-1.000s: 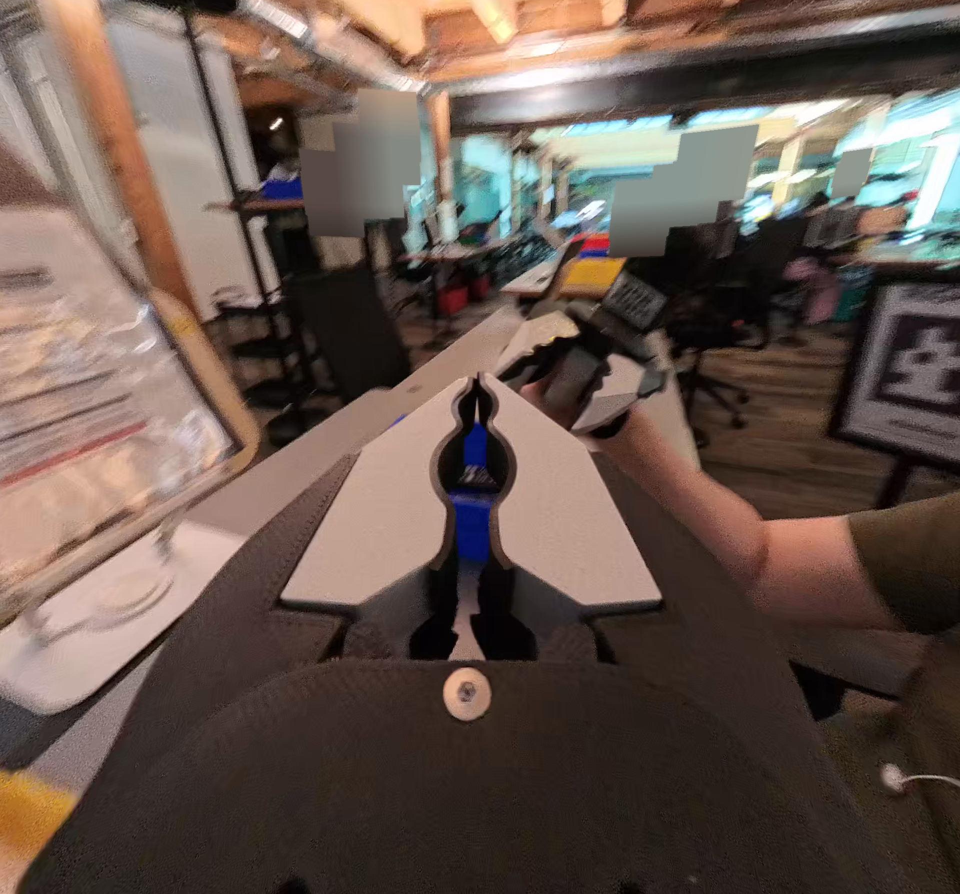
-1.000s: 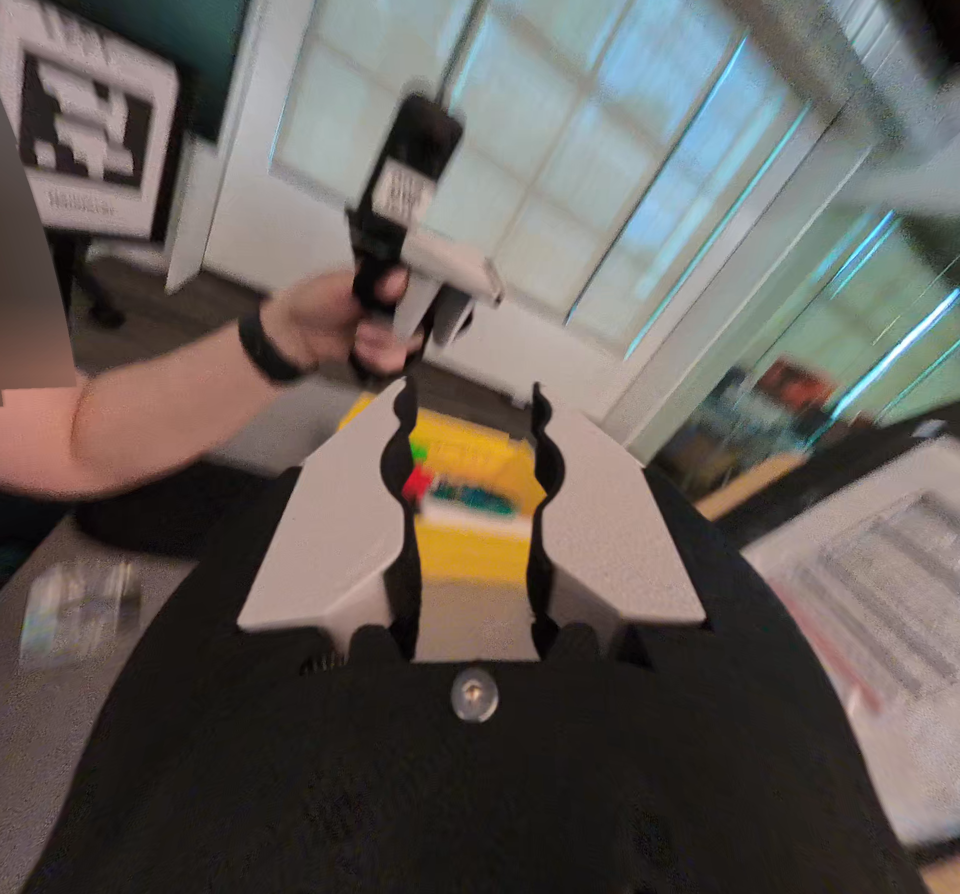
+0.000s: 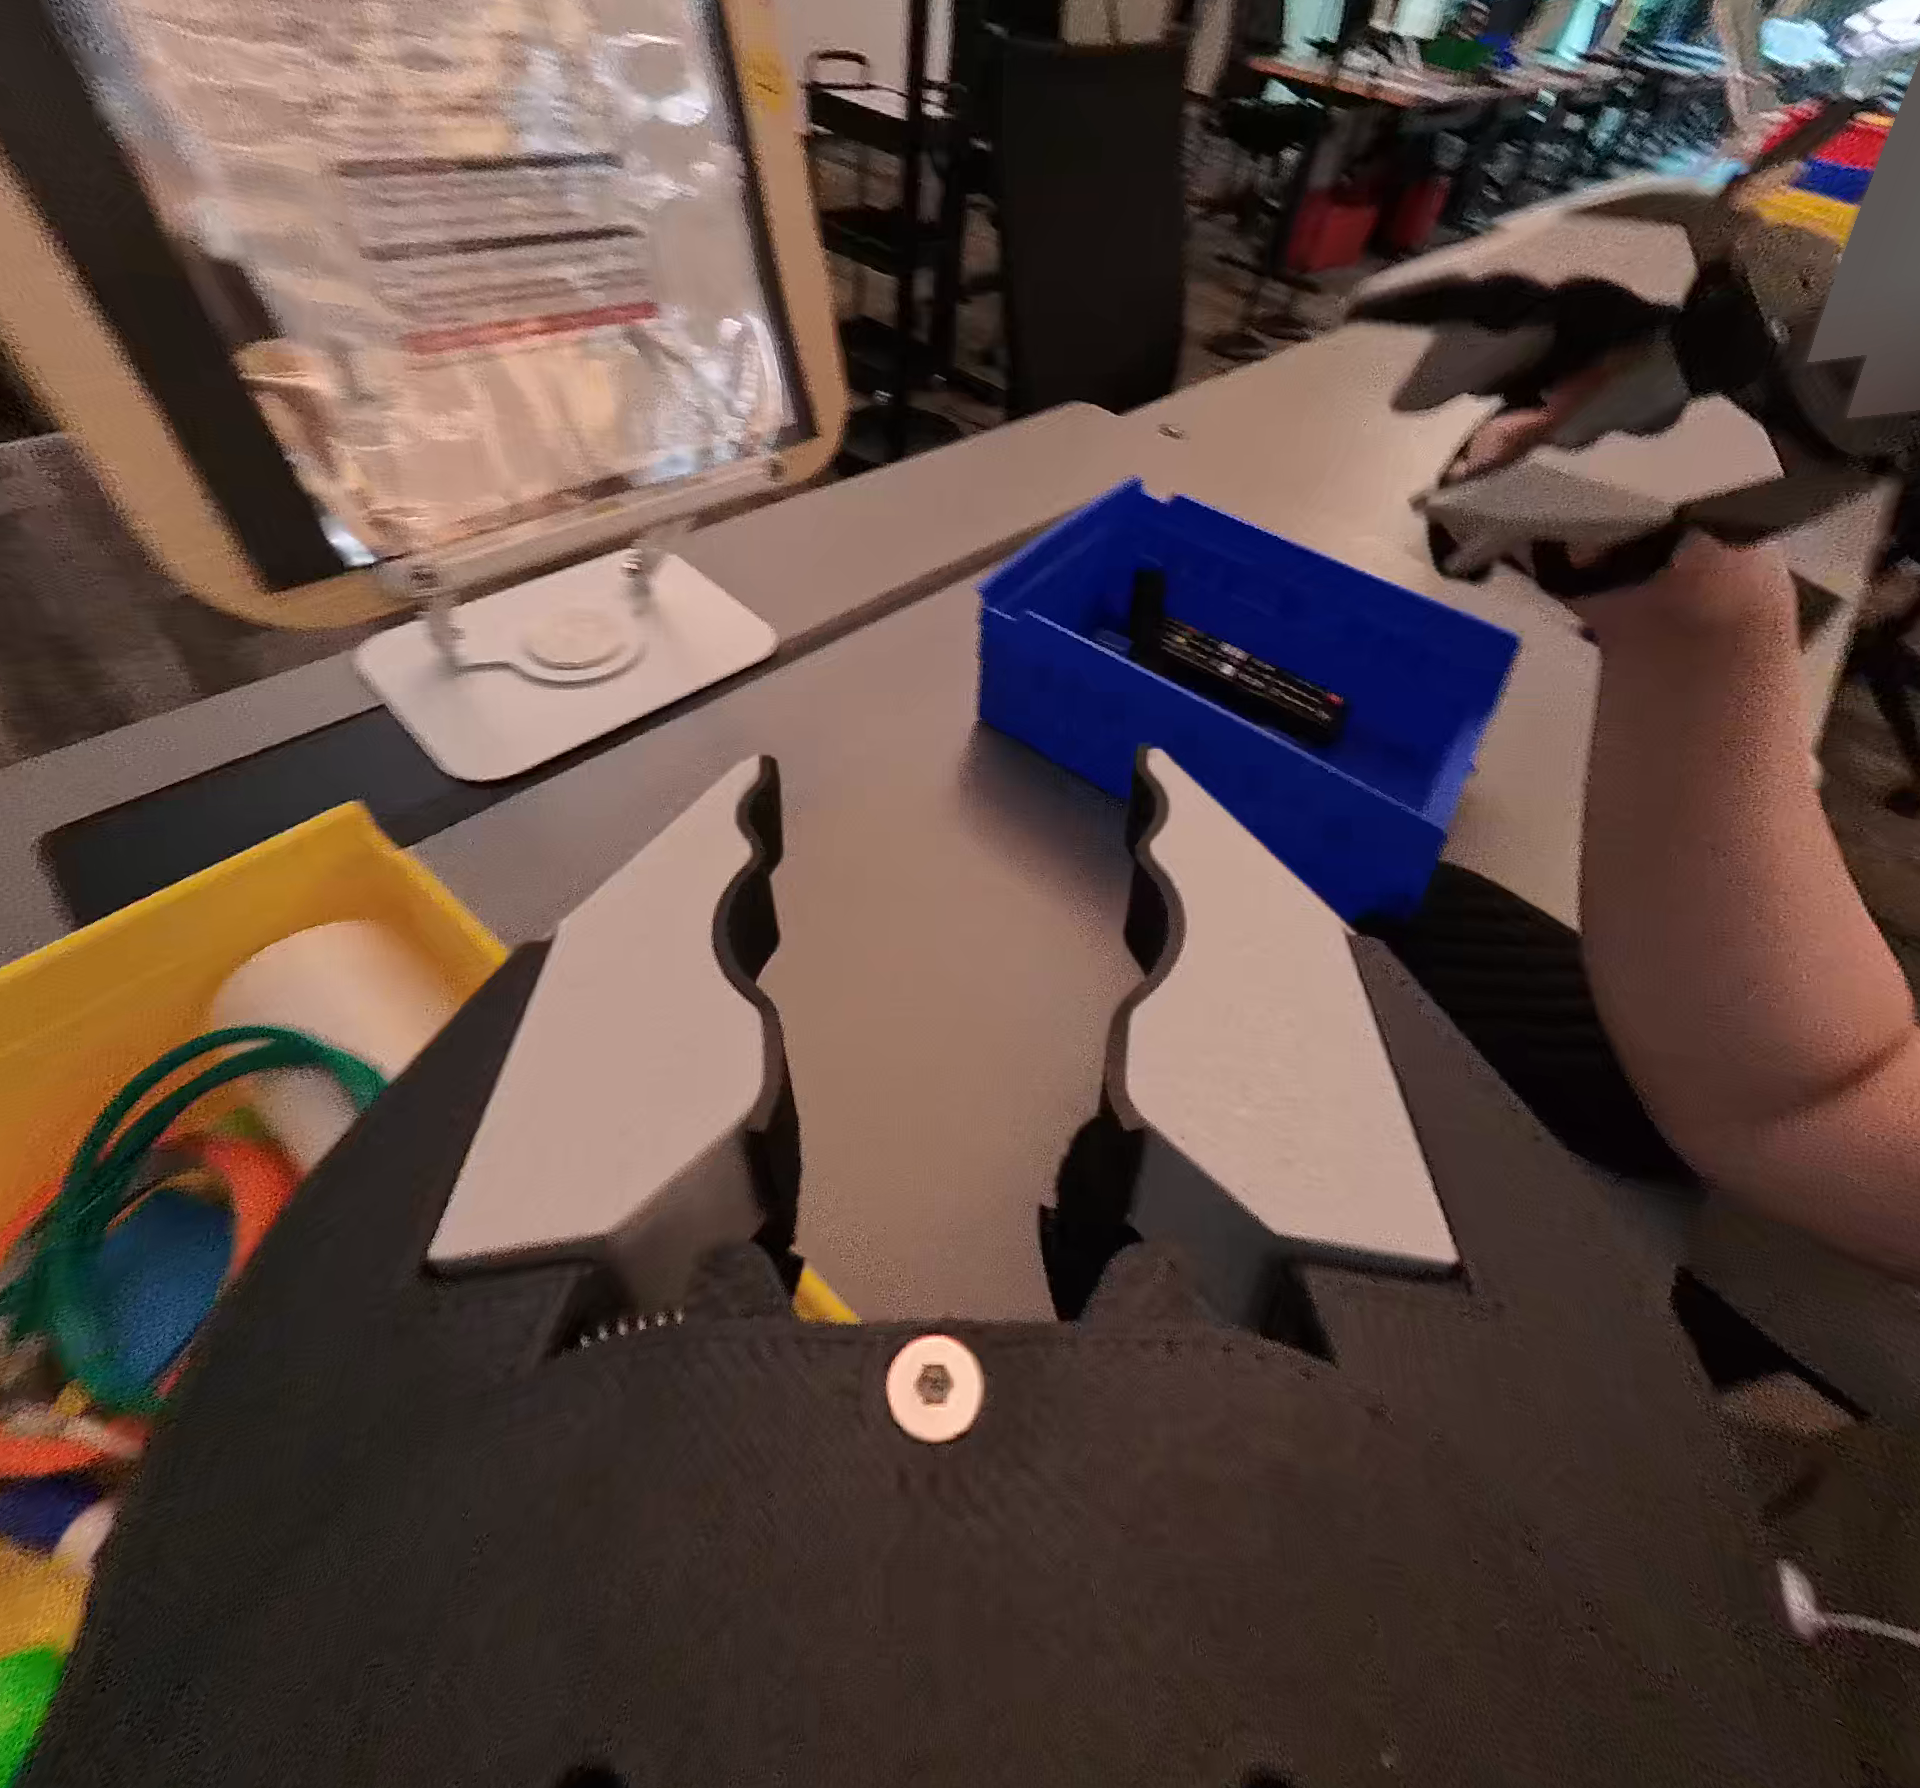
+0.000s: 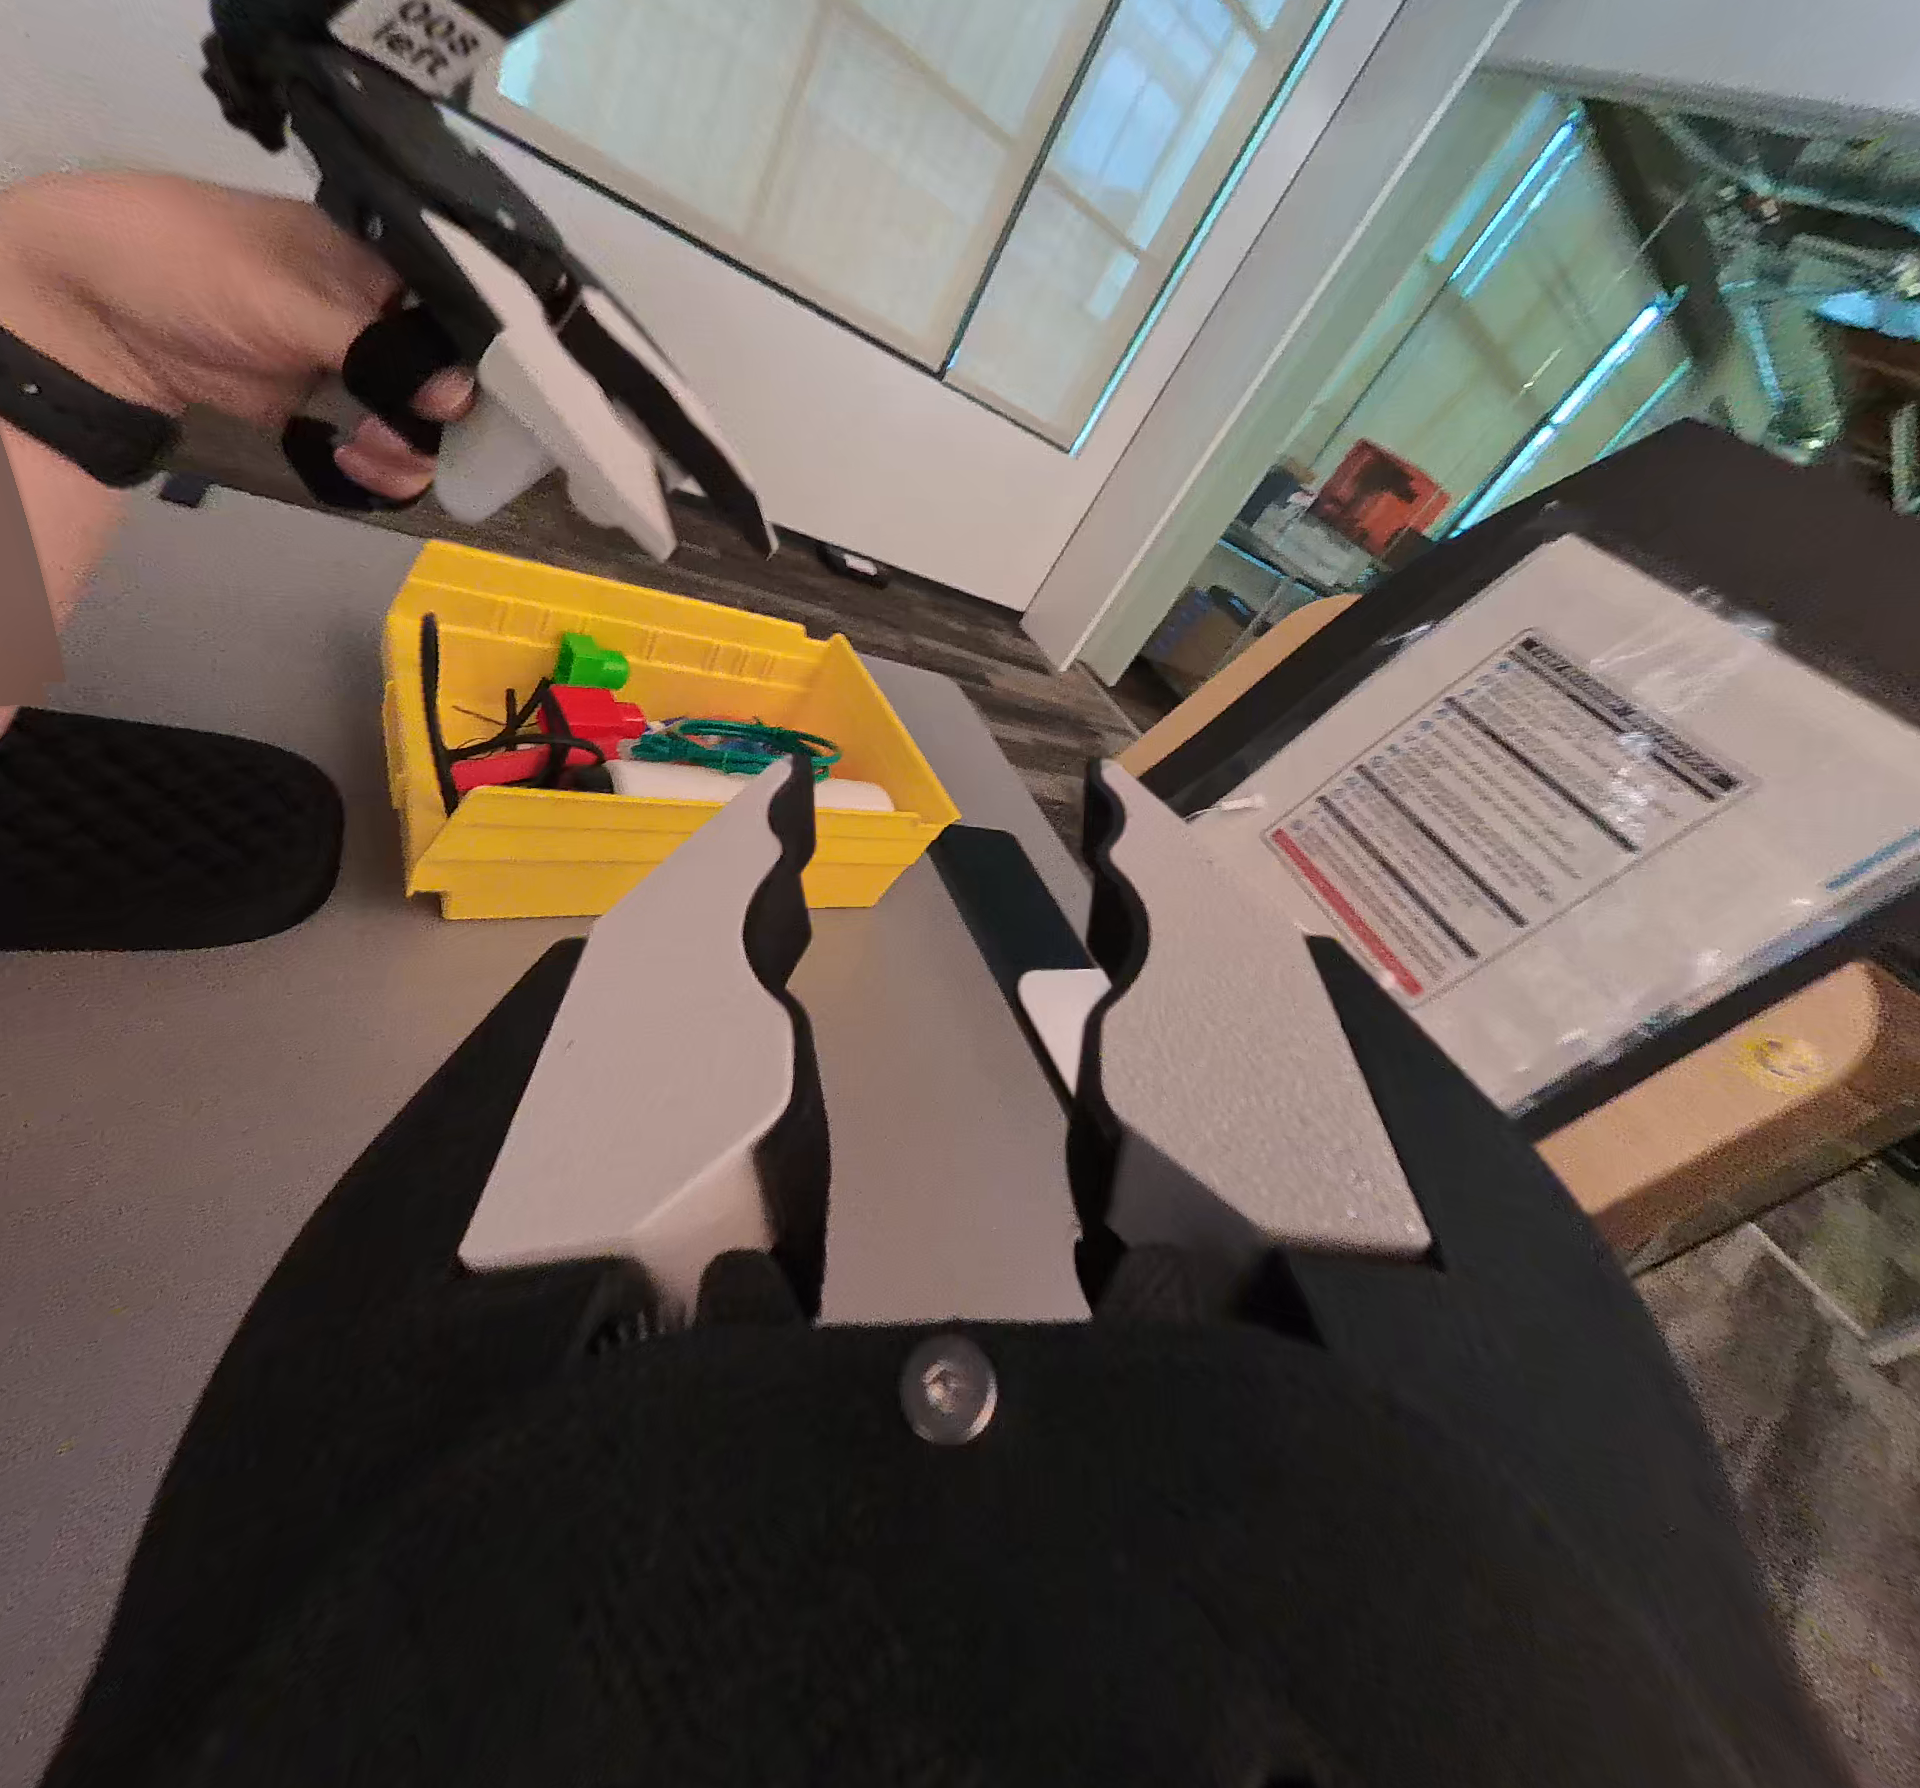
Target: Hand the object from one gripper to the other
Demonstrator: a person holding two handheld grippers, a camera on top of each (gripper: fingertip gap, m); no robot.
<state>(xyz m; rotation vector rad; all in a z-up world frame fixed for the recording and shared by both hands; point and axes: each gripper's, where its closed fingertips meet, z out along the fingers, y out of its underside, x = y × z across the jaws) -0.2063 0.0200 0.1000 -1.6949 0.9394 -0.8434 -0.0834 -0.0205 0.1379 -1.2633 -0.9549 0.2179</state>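
Both grippers, left point(image 3: 951, 772) & right point(image 4: 940, 777): we see jaws apart, empty; remote point(image 3: 1242, 673) in blue bin point(image 3: 1195, 741), frame centre-right.

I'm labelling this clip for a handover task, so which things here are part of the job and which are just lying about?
Part of the job:
- left gripper, grey fingers open, empty
- right gripper, fingers open, empty
- blue plastic bin holding a black remote control
- yellow plastic bin of mixed small items

Lying about:
- framed sign on a metal stand
- black textured pad
- brown cardboard box
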